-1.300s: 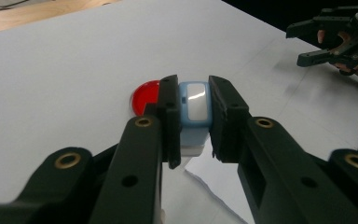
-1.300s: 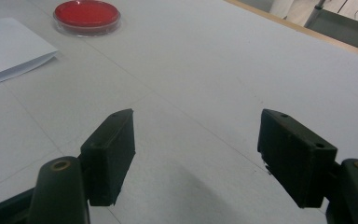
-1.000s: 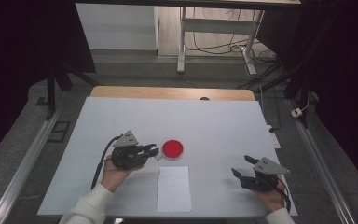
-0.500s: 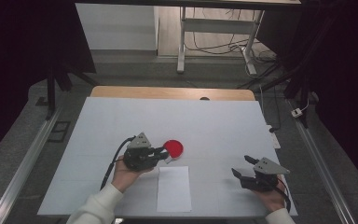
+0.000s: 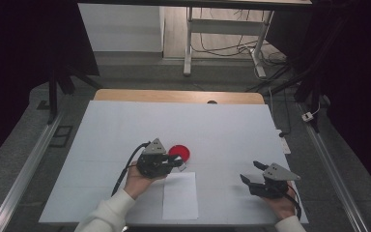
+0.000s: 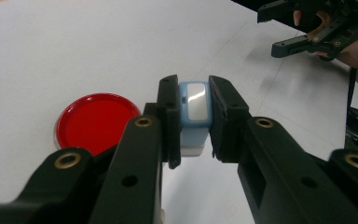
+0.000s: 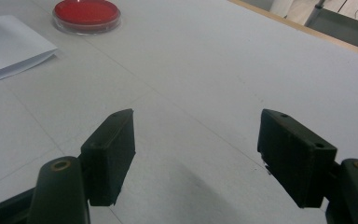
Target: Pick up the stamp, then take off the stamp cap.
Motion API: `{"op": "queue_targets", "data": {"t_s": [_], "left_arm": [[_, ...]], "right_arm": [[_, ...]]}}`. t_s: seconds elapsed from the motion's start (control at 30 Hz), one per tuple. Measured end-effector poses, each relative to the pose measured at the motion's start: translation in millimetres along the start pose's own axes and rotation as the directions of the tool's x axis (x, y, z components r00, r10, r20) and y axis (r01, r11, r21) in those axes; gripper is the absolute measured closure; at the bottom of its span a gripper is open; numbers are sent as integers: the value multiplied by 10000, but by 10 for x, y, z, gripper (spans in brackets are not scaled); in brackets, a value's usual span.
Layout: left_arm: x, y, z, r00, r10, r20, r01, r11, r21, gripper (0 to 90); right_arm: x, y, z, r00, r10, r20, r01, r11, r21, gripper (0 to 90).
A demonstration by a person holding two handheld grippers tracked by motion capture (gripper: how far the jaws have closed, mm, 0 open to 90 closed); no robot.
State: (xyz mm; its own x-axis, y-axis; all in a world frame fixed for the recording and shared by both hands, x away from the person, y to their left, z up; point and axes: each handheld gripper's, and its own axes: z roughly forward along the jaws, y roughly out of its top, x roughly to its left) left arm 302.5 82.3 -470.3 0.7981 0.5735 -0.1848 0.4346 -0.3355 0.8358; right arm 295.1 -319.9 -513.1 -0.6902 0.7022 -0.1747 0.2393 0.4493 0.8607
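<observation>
Now, white desk (image 5: 222, 125) in a dark room, cables on the floor behind, left gripper (image 5: 178, 163) clamped on a small blue block (image 6: 193, 109), shifted rightwards to the red dish (image 5: 179, 152) above the paper sheet (image 5: 180, 195), right gripper (image 5: 251, 173) unmoved, jaws apart.

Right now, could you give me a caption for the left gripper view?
Left tongs shut on a small light-blue block beside a red dish on the white table.

Left gripper (image 5: 178, 163) clamped (jaws nearly together), right gripper (image 5: 251, 172) spread wide
</observation>
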Motion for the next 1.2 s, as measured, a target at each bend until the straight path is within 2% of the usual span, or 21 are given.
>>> {"op": "queue_targets", "data": {"t_s": [0.8, 0.97, 1.0, 1.13, 1.2], "left_arm": [[2, 35, 20, 9999, -2, 134, 4, 9999, -118, 751], [44, 37, -3, 9995, -179, 272, 186, 9995, -238, 751], [43, 33, -14, 9996, -170, 241, 175, 9996, -237, 751], [12, 17, -60, 9995, 329, -43, -329, 9994, -111, 751], [14, 9, -58, 9997, 246, 54, -245, 9997, -82, 751]], "right_arm": [[27, 21, -15, 9999, -68, 118, 70, 9999, -119, 272], [29, 24, -8, 9997, 19, 245, -15, 9999, -166, 271], [24, 25, -6, 9996, 88, 266, -83, 9998, -178, 271], [27, 79, -1, 9989, 333, 341, -320, 9988, -372, 271], [50, 132, -4, 9990, 309, 332, -293, 9984, -490, 273]]}}
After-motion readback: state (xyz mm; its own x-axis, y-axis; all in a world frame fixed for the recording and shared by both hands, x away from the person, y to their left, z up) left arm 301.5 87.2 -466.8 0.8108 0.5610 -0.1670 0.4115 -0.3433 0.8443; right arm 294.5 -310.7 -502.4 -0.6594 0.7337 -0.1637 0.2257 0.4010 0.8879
